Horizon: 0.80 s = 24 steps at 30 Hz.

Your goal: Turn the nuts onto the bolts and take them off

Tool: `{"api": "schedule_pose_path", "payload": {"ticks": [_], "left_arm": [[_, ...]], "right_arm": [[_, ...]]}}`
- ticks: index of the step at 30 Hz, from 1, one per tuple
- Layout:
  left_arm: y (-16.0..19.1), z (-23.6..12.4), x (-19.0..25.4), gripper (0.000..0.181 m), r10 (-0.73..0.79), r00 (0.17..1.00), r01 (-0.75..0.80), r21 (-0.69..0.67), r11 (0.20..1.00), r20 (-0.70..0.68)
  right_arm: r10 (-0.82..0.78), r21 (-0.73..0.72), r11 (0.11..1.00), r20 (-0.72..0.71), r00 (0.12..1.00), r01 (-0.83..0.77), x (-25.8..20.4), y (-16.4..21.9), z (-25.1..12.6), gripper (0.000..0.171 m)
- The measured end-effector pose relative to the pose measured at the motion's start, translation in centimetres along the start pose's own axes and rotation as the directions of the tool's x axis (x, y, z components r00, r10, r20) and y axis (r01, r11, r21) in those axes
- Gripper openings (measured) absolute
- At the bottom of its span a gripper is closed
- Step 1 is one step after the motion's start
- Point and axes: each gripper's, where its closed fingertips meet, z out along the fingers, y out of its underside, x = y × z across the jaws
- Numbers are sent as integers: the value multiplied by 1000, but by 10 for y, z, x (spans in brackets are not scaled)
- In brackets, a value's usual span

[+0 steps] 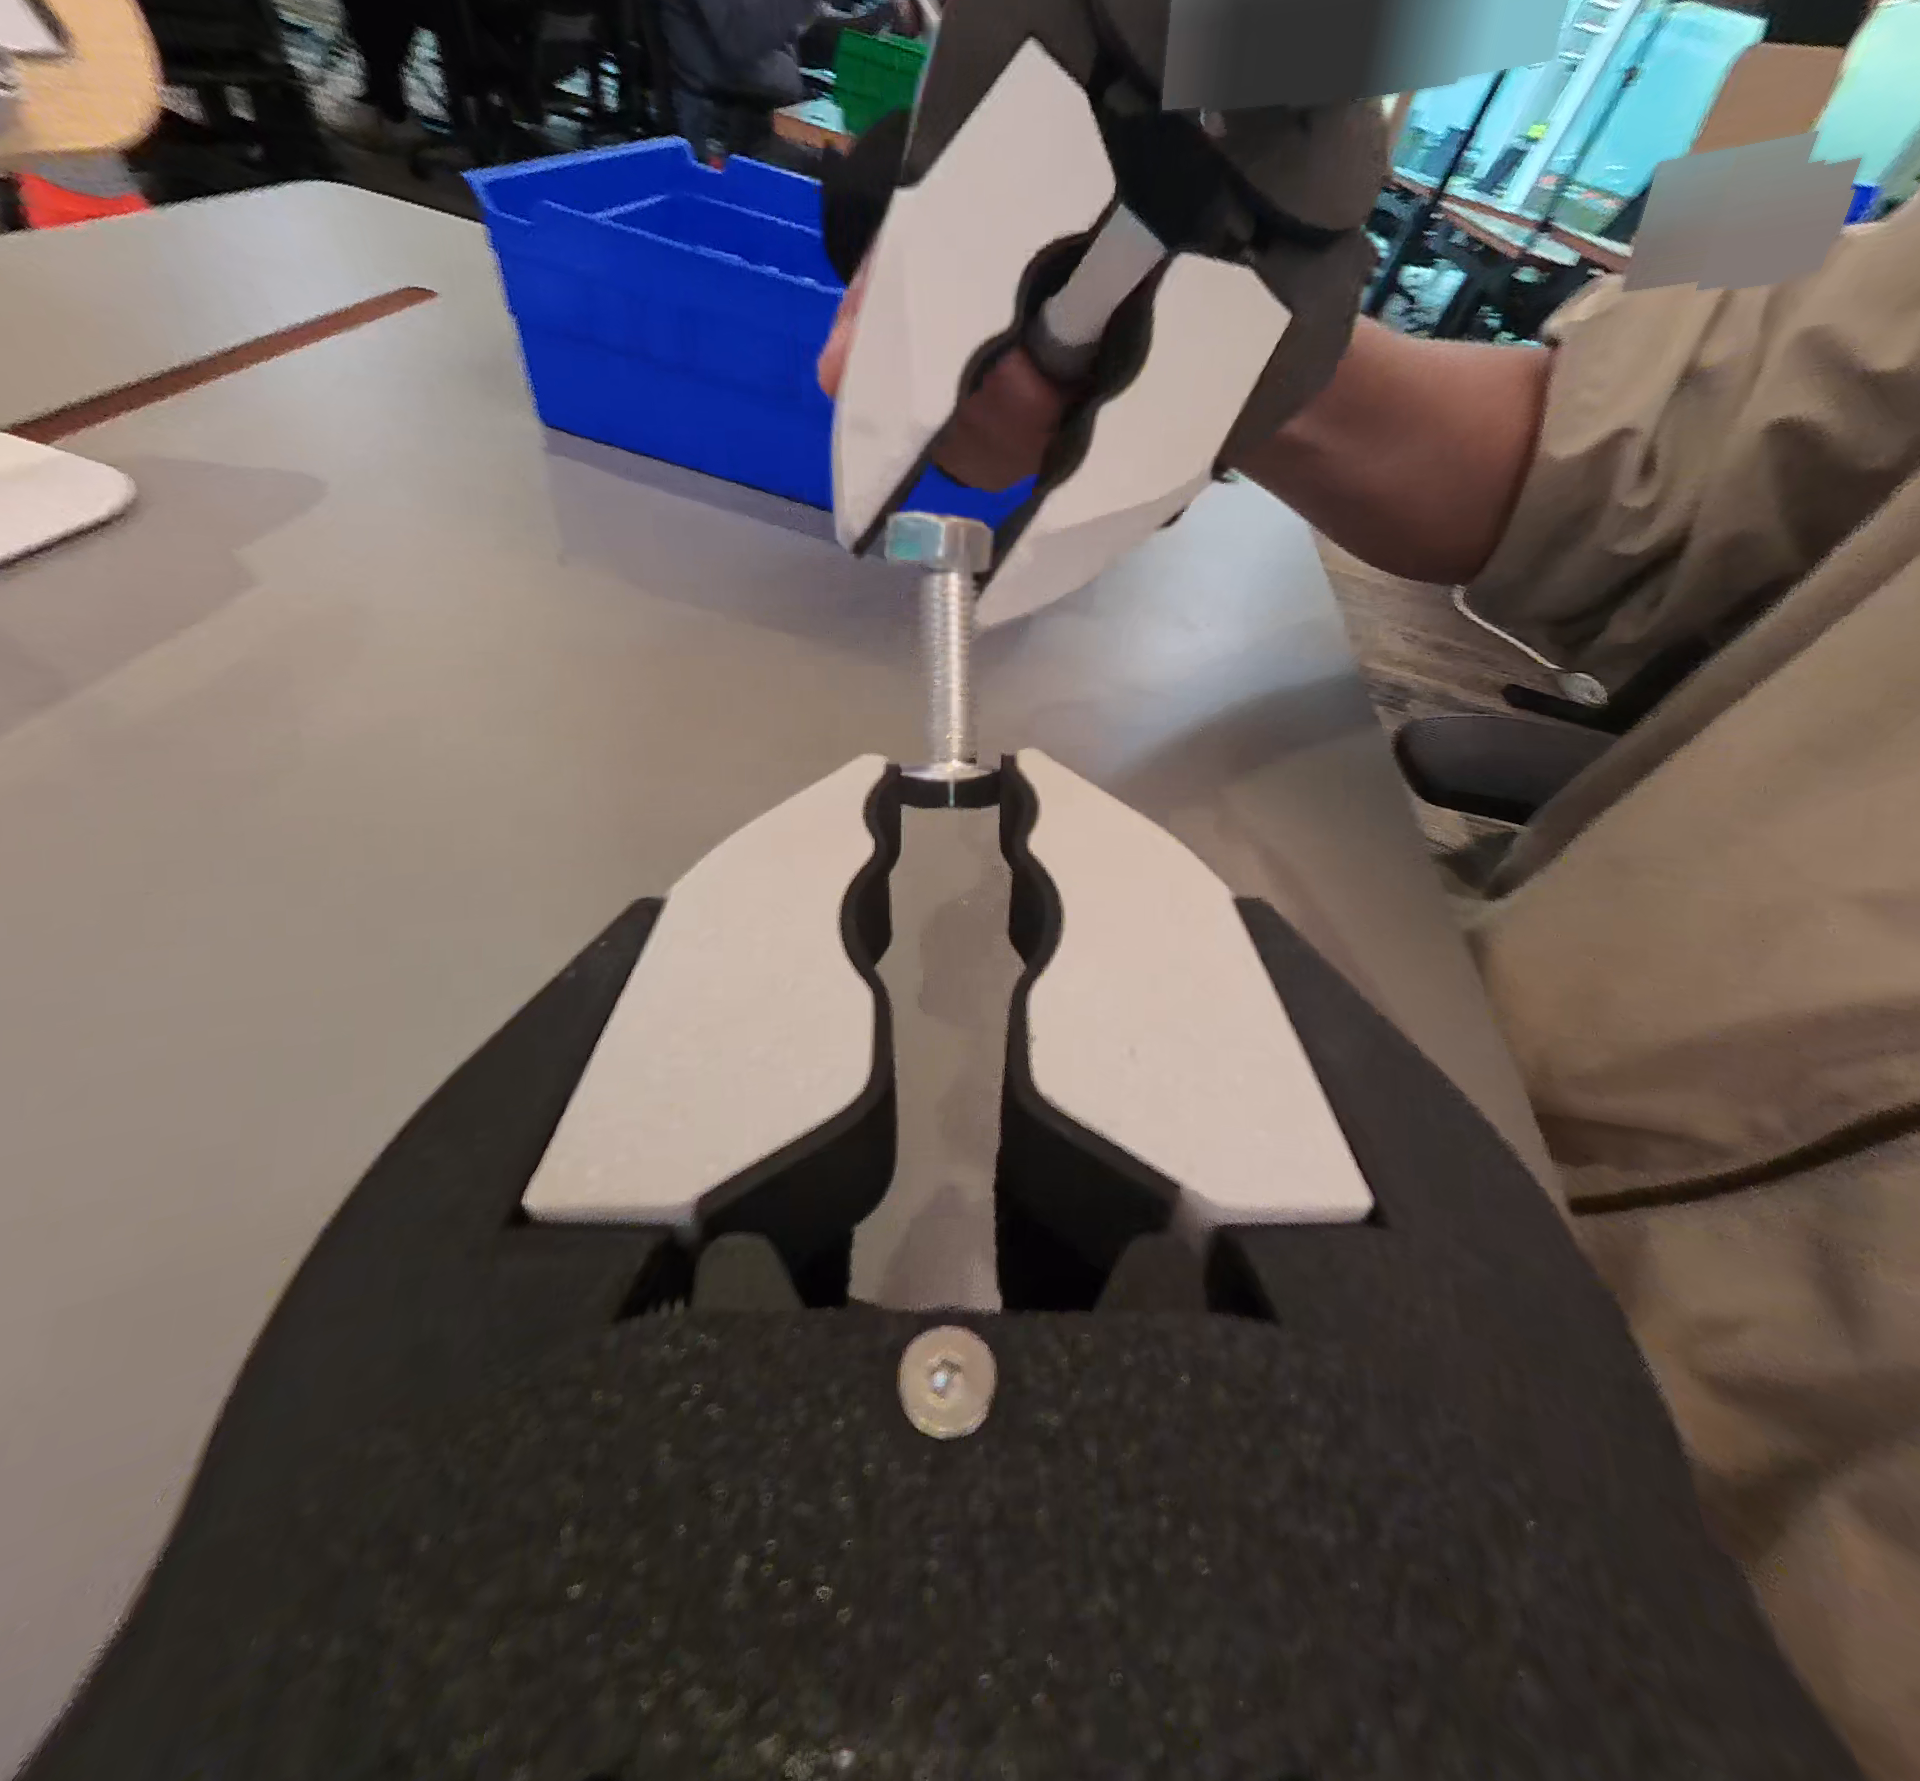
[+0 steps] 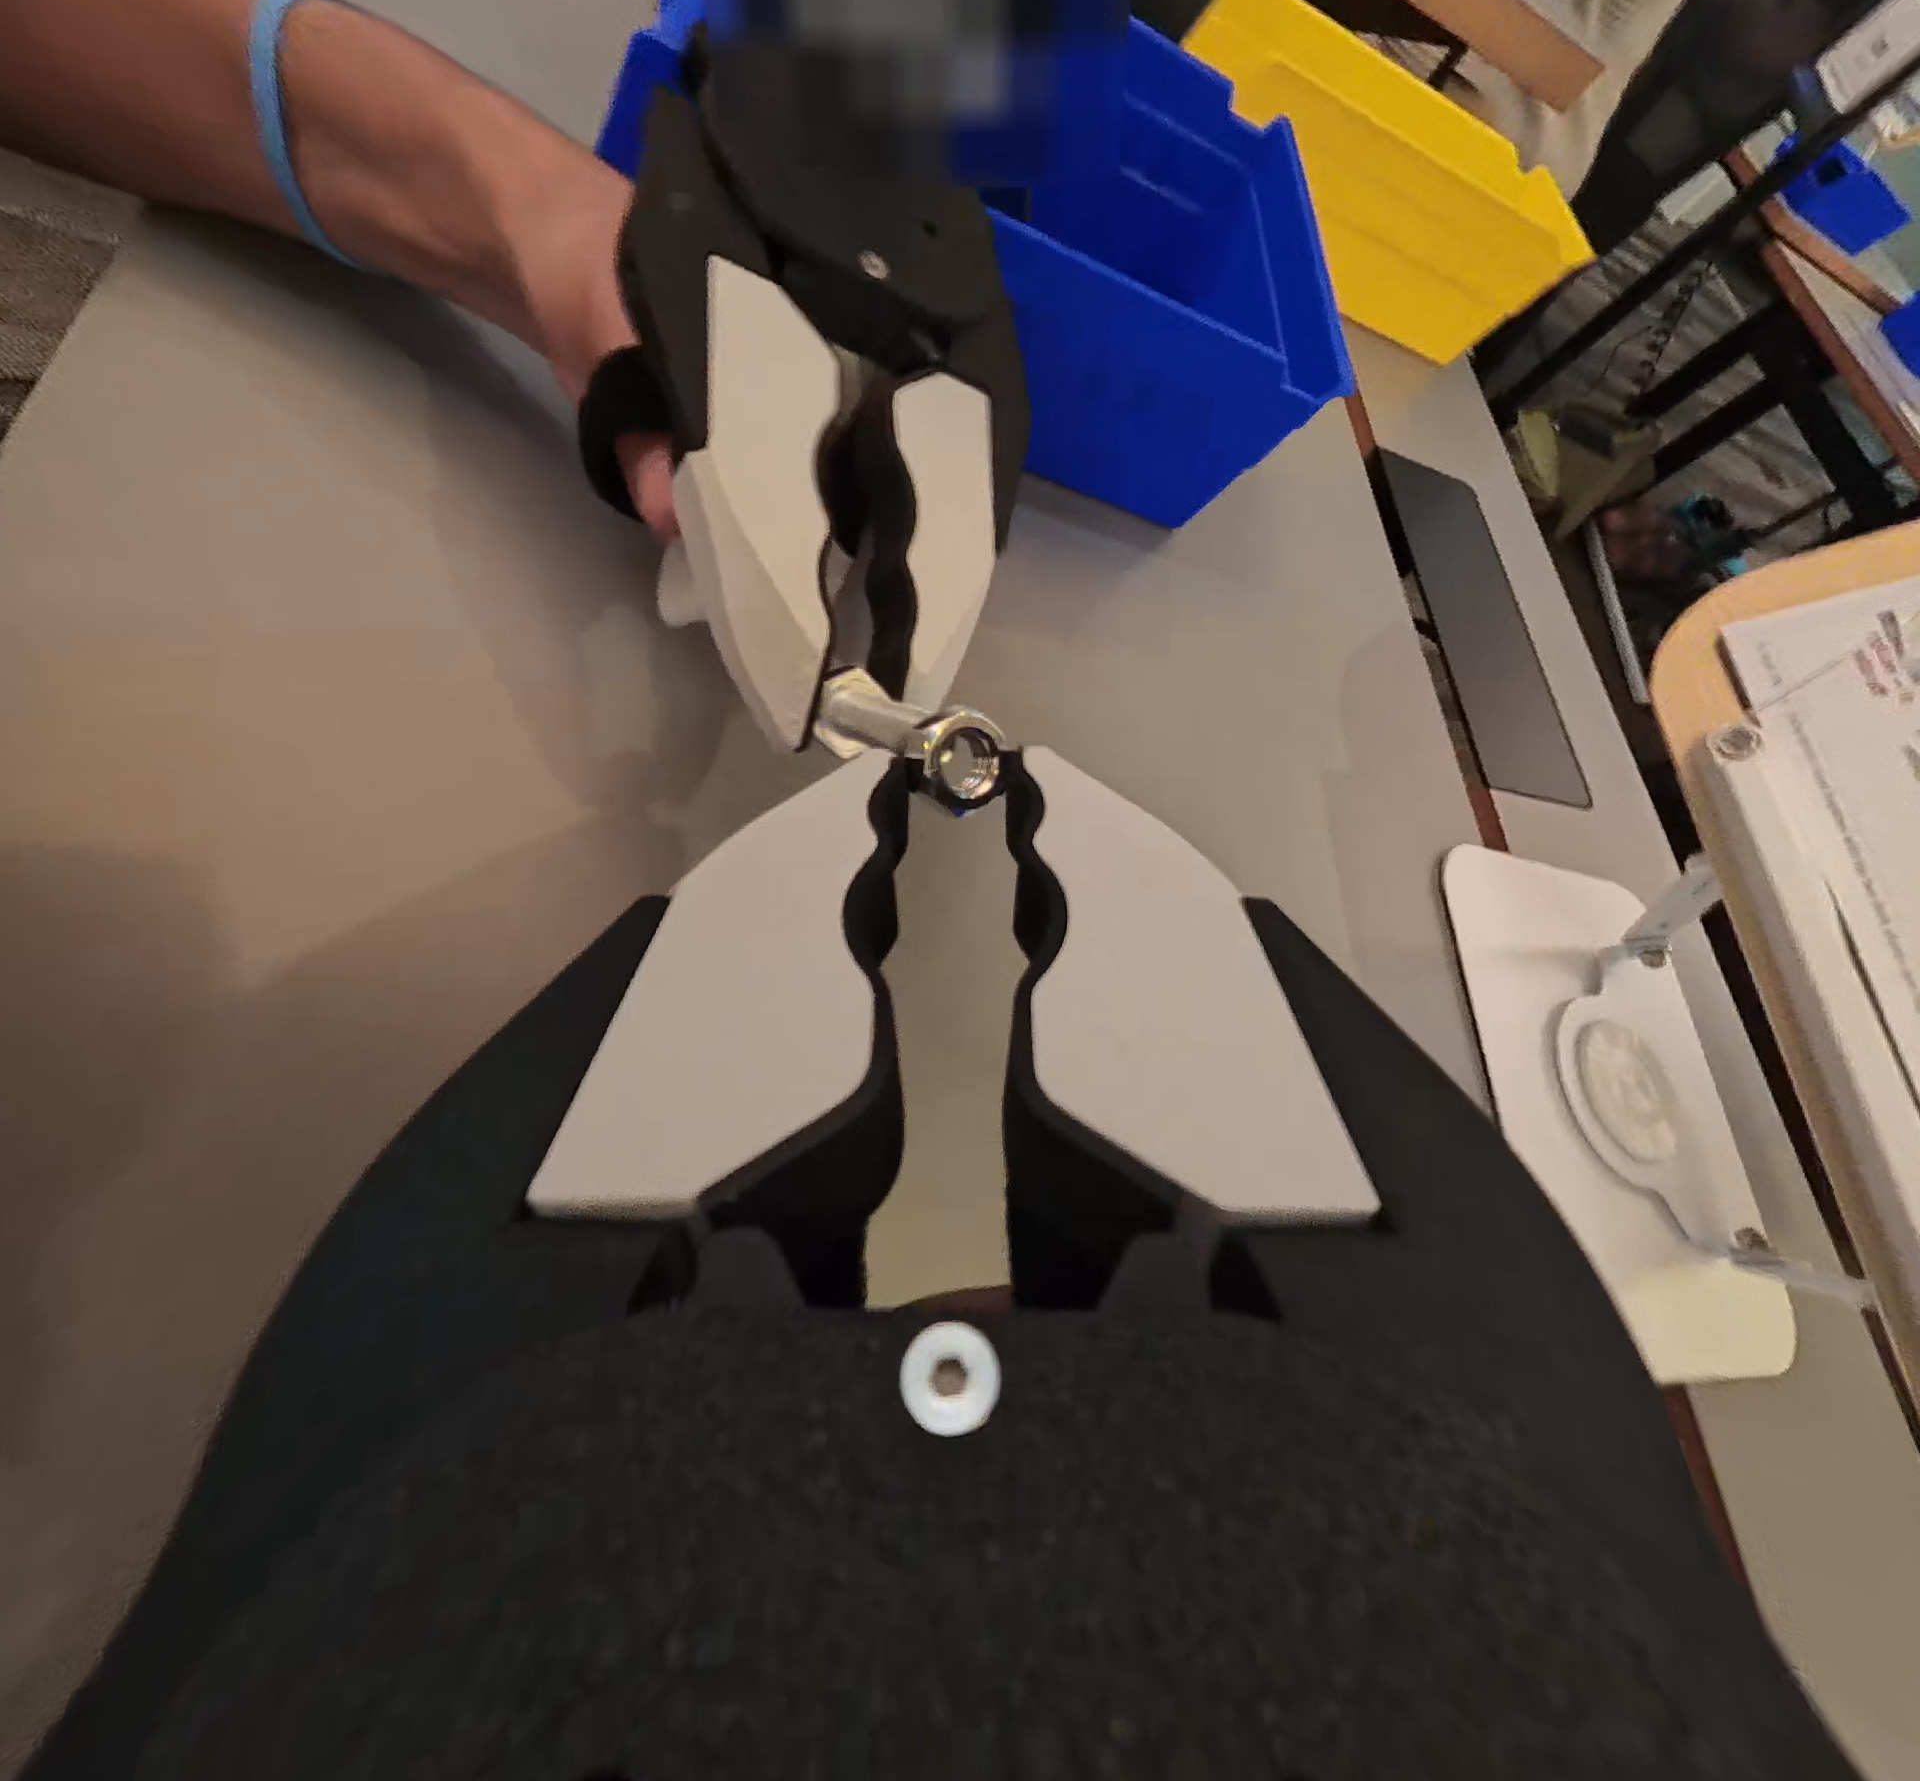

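A silver bolt (image 1: 948, 661) is held in the air above the grey table (image 1: 312, 692) between my two grippers. My left gripper (image 1: 951, 781) is shut on the bolt's head end. In the left wrist view the shank rises from its tips. My right gripper (image 1: 935, 536) reaches in from above and is shut on a hex nut (image 1: 940, 544) at the bolt's far end. In the right wrist view my right gripper (image 2: 956, 781) grips the nut (image 2: 961, 757), whose threaded hole faces the camera. The left gripper (image 2: 862, 692) holds the bolt (image 2: 862, 708) just behind it.
A blue bin (image 1: 675, 308) stands on the table behind the grippers and also shows in the right wrist view (image 2: 1143, 360). A yellow bin (image 2: 1382, 173) stands beside it. A white stand base (image 2: 1558, 1108) lies at the table's right edge. The person's tan sleeve (image 1: 1714, 484) is at right. The grippers are tip to tip, or close to it.
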Motion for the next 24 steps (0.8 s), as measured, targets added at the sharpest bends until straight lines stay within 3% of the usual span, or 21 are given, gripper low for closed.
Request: {"api": "schedule_pose_path", "payload": {"ticks": [7,17,19,24], "left_arm": [[1,1,24,17,-68,976,73,16,997,-207],[-4,-3,38,17,-121,933,146,48,988,-340],[-7,-2,33,17,-135,936,166,68,984,-325],[-4,3,11,17,-5,998,9,60,998,-58]], "right_arm": [[-86,78,994,111,990,78,-21,-14,-6,18],[-57,163,986,138,989,34,-30,-20,-12,18],[1,148,989,132,991,-20,-25,-18,-11,18],[177,39,983,97,979,-182,-13,-3,-5,18]]}}
